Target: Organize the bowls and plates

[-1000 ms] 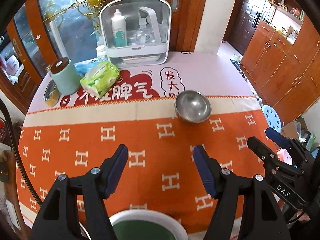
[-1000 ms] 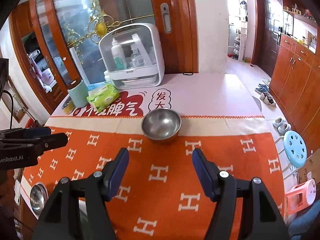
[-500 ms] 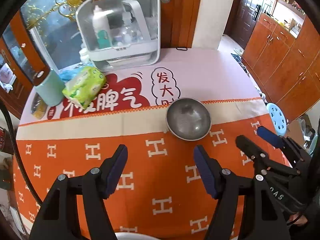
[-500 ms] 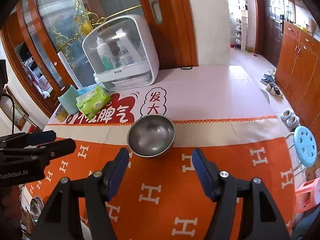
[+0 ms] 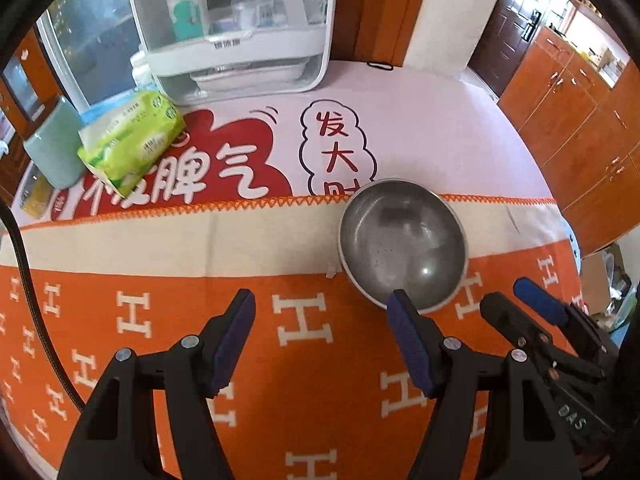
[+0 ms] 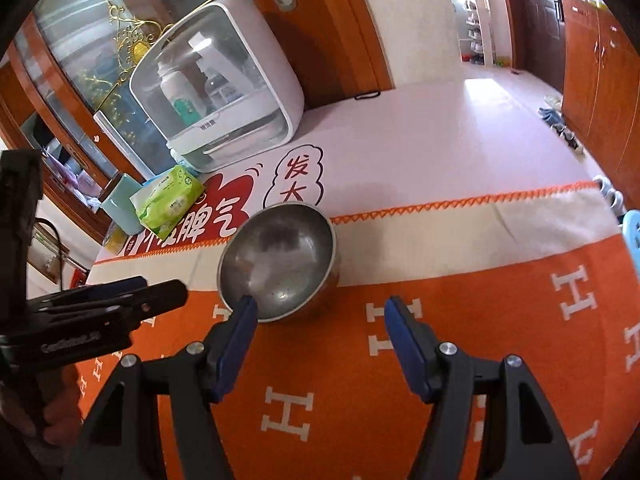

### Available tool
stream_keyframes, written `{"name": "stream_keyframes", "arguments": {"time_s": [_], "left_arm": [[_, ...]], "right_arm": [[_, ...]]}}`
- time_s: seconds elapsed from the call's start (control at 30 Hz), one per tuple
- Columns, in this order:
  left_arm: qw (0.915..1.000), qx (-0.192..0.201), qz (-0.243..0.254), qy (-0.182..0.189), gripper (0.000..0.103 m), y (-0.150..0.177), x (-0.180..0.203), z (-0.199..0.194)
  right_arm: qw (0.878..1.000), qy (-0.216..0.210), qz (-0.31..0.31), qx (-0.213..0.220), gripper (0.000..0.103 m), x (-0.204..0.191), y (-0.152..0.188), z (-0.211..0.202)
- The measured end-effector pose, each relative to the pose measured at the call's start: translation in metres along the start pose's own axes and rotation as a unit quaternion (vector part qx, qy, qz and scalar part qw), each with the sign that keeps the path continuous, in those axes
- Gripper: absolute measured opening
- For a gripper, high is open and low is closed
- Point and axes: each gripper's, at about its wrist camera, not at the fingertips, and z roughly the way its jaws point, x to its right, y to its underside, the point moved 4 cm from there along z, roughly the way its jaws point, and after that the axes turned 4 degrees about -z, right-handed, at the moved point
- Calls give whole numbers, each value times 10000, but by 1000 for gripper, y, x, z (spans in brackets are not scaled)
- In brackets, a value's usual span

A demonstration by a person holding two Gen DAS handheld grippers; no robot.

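A steel bowl [image 5: 402,242] stands upright on the orange tablecloth, also in the right wrist view [image 6: 280,262]. My left gripper [image 5: 322,318] is open and empty, its right fingertip at the bowl's near rim. My right gripper [image 6: 318,320] is open and empty, its left fingertip at the bowl's near left rim. Each gripper shows in the other's view: the right one [image 5: 532,308] just right of the bowl, the left one [image 6: 132,292] left of it.
A white clear-fronted storage box [image 5: 236,24] with bottles stands at the table's back. A green tissue pack [image 5: 132,142] and a teal cup [image 5: 56,146] sit at the back left. Wooden cabinets [image 5: 580,120] stand to the right, off the table.
Both grippers have moved forward toward the steel bowl, which now lies right at their fingertips. The white-rimmed green dish at the near edge has left the left wrist view.
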Motion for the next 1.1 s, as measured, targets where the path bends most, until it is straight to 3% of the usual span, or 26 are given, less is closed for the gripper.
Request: {"name": "stream_keyframes", "arguments": {"time_s": [0.37, 0.57, 0.67, 0.77, 0.83, 1.1], "left_arm": [[9990, -82, -340, 261, 67, -1, -1, 41], [9978, -204, -485, 399, 66, 4, 0, 56], [9973, -278, -504, 457, 62, 8, 3, 60], [9967, -379, -495, 526, 51, 12, 8, 66], [9952, -569, -496, 621, 38, 15, 13, 71], [9940, -675, -489, 711, 22, 25, 25, 73]], "right_arm": [[9989, -455, 100, 52, 65, 4, 5, 27], [9985, -526, 156, -28, 47, 10, 8, 37], [9984, -521, 221, -2, 47, 15, 10, 37], [9980, -546, 305, -15, 43, 22, 11, 36], [9980, -534, 336, -45, 40, 25, 13, 37], [9968, -549, 551, -186, 15, 35, 18, 42]]}}
